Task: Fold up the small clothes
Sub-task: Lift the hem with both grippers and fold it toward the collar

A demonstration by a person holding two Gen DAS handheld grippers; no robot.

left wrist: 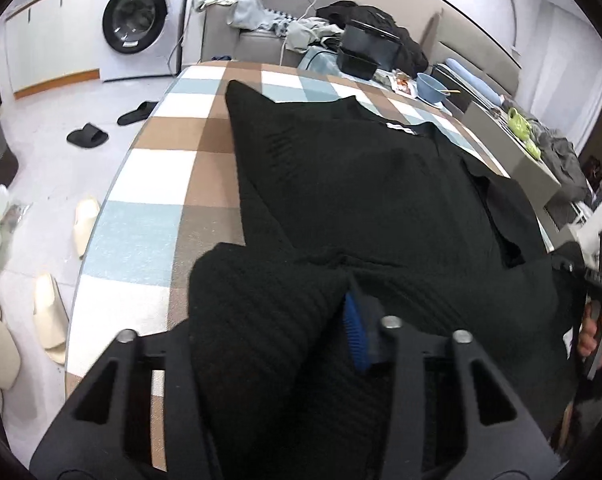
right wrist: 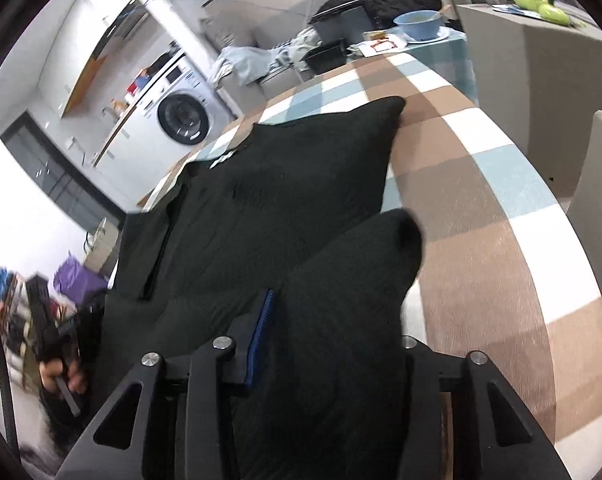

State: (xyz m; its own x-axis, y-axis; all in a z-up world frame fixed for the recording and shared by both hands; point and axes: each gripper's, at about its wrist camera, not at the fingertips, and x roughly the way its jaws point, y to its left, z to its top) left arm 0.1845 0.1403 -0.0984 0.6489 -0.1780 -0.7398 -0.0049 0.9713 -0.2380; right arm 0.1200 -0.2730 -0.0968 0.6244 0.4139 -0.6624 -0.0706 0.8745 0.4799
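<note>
Left wrist view is showing the black knitted garment (left wrist: 361, 184) lying spread over the checked table (left wrist: 141, 168), its collar end pointing away and its near hem gathered up into the left gripper (left wrist: 301, 332). Those jaws are standing partly open around a thick bunch of cloth; one blue pad (left wrist: 355, 332) is showing beside the fold, and the fabric appears pinched. Right wrist view is showing the right gripper (right wrist: 325, 344) doing the same at the other hem corner, cloth bulging up between its jaws. Both corners are probably being held so the bottom edge can be carried evenly toward the collar, keeping the fold straight.
</note>
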